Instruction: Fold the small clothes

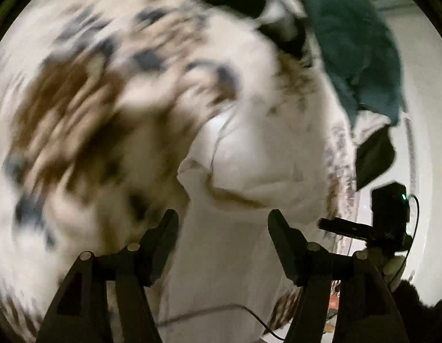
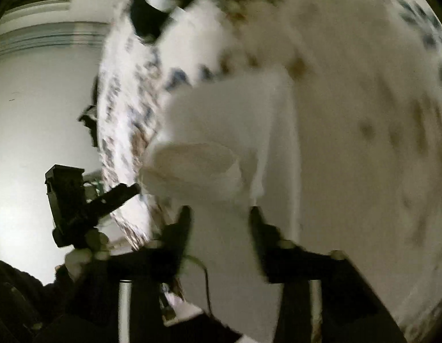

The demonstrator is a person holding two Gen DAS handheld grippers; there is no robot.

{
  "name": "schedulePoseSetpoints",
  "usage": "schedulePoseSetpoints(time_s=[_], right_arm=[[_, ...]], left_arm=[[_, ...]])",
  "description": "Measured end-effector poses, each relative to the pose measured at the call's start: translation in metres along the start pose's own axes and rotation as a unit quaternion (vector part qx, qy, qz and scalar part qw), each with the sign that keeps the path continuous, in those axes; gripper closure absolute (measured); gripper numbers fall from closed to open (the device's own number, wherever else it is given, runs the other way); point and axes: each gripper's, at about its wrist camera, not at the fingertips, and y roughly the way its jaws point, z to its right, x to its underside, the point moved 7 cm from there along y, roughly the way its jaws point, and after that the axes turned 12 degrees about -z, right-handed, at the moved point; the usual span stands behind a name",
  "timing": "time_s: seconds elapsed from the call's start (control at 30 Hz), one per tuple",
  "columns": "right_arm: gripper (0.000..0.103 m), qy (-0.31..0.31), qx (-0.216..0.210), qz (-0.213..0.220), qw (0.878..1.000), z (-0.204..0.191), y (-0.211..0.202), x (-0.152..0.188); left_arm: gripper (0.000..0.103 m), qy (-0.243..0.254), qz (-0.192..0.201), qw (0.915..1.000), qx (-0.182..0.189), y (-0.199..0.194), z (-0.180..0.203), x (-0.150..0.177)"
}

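While the left wrist view smears with motion, the left gripper [image 1: 223, 223] hangs with its jaws spread and nothing between them, above a white garment [image 1: 249, 154] lying on a patterned bedspread [image 1: 77, 108]; a teal cloth [image 1: 355, 45] waits at the far edge, probably next in line. From the right wrist view, the right gripper [image 2: 221, 220] also stands parted and empty over the white garment [image 2: 221, 131], whose hem lies just ahead, apparently laid flat for folding.
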Motion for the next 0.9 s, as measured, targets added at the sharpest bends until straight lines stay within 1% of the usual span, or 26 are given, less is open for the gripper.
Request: schedulePoseSetpoints(time_s=[0.03, 0.07, 0.1, 0.17, 0.27, 0.33, 0.37, 0.4, 0.43, 0.5, 0.53, 0.57, 0.6, 0.63, 0.67, 0.7, 0.73, 0.8, 0.9], right_arm=[[0.051, 0.009, -0.001, 0.002, 1.000, 0.006, -0.002, 0.007], [0.051, 0.017, -0.006, 0.007, 1.000, 0.010, -0.006, 0.011], [0.051, 0.024, -0.010, 0.018, 0.999, 0.012, -0.012, 0.012], [0.049, 0.041, -0.020, 0.054, 0.997, 0.014, -0.026, 0.005], [0.049, 0.049, -0.044, 0.095, 0.993, 0.002, -0.033, -0.017], [0.049, 0.039, -0.053, 0.107, 0.992, -0.015, -0.024, -0.036], [0.049, 0.036, -0.048, 0.110, 0.992, -0.020, -0.016, -0.043], [0.049, 0.031, -0.040, 0.108, 0.993, -0.024, -0.007, -0.048], [0.049, 0.028, -0.023, 0.101, 0.994, -0.027, 0.006, -0.051], [0.049, 0.022, 0.014, 0.071, 0.997, -0.028, 0.035, -0.046], [0.050, 0.024, 0.034, 0.043, 0.998, -0.025, 0.054, -0.035], [0.050, 0.025, 0.045, 0.021, 0.998, -0.022, 0.066, -0.024], [0.050, 0.023, 0.050, -0.006, 0.998, -0.019, 0.079, -0.008], [0.050, 0.023, 0.052, -0.023, 0.998, -0.017, 0.086, 0.004], [0.050, 0.025, 0.051, -0.039, 0.998, -0.014, 0.090, 0.016], [0.050, 0.032, 0.049, -0.046, 0.997, -0.011, 0.089, 0.026], [0.050, 0.046, 0.041, -0.039, 0.997, -0.007, 0.083, 0.034], [0.050, 0.073, 0.017, -0.007, 0.997, 0.000, 0.065, 0.040], [0.050, 0.135, -0.026, 0.063, 0.988, 0.020, 0.030, 0.034]], left_arm=[[0.040, -0.012, 0.001, 0.9999, 0.001, -0.003, -0.007, 0.003], [0.040, -0.009, 0.001, 0.9999, 0.011, -0.005, -0.007, 0.002], [0.040, -0.010, 0.008, 0.9999, 0.006, -0.008, -0.008, -0.002], [0.040, 0.010, 0.025, 0.9996, -0.003, -0.010, 0.003, -0.020], [0.040, 0.062, 0.051, 0.9962, -0.035, 0.000, 0.028, -0.046], [0.040, 0.095, 0.048, 0.9927, -0.057, 0.023, 0.045, -0.063], [0.040, 0.110, 0.042, 0.9906, -0.069, 0.036, 0.049, -0.068], [0.041, 0.120, 0.031, 0.9883, -0.088, 0.050, 0.048, -0.067], [0.041, 0.124, 0.017, 0.9866, -0.105, 0.062, 0.049, -0.065], [0.041, 0.133, -0.012, 0.9834, -0.122, 0.083, 0.045, -0.046], [0.041, 0.136, -0.020, 0.9820, -0.130, 0.087, 0.041, -0.036], [0.041, 0.136, -0.034, 0.9815, -0.131, 0.090, 0.037, -0.022], [0.041, 0.134, -0.043, 0.9819, -0.127, 0.090, 0.033, -0.010], [0.041, 0.131, -0.052, 0.9820, -0.125, 0.088, 0.028, 0.003], [0.041, 0.121, -0.069, 0.9825, -0.124, 0.086, 0.020, 0.017], [0.041, 0.112, -0.074, 0.9837, -0.120, 0.082, 0.016, 0.023], [0.041, 0.098, -0.075, 0.9861, -0.111, 0.075, 0.010, 0.029], [0.041, 0.077, -0.066, 0.9894, -0.105, 0.060, 0.004, 0.034], [0.041, 0.038, -0.033, 0.9948, -0.088, 0.035, -0.010, 0.030]])
